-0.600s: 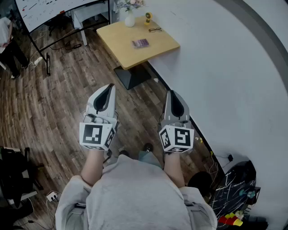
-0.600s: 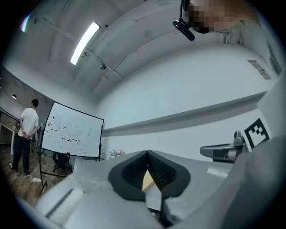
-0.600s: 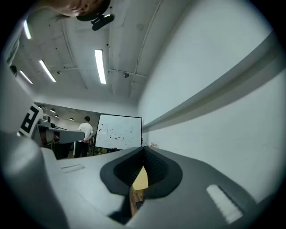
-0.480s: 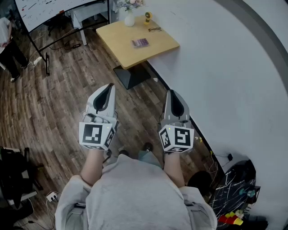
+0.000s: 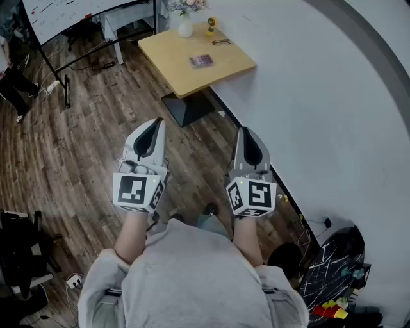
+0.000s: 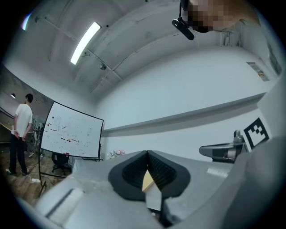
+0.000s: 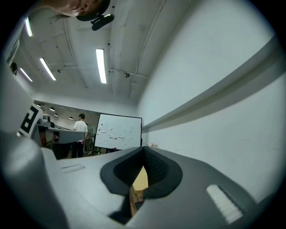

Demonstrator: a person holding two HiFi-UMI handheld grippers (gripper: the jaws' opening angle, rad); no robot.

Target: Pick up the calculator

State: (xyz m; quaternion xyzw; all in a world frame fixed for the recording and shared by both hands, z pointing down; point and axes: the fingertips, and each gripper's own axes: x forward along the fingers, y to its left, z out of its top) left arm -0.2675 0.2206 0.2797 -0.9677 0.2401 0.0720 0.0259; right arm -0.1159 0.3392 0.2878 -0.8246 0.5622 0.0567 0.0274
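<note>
The person stands on the wooden floor (image 5: 83, 141) beside the white wall (image 5: 333, 115), holding both tools out in front, side by side and apart. The left hand-held gripper (image 5: 154, 125) has its jaws pressed together with nothing between them, and the left gripper view shows its black pads meeting at the tip. The right hand-held gripper (image 5: 244, 131) is the same, jaws together and empty.

The calculator (image 5: 200, 61) lies flat near the middle of the small light wooden table (image 5: 170, 70), which stands against the wall, well apart from both grippers and ahead of them. At the table's far edge stand a white vase (image 5: 184, 28) with flowers and a small yellow object (image 5: 210, 25), with a pair of glasses (image 5: 221, 42) nearby. A whiteboard (image 5: 70, 9) stands further off, and another person (image 6: 21, 129) stands near it.
</note>
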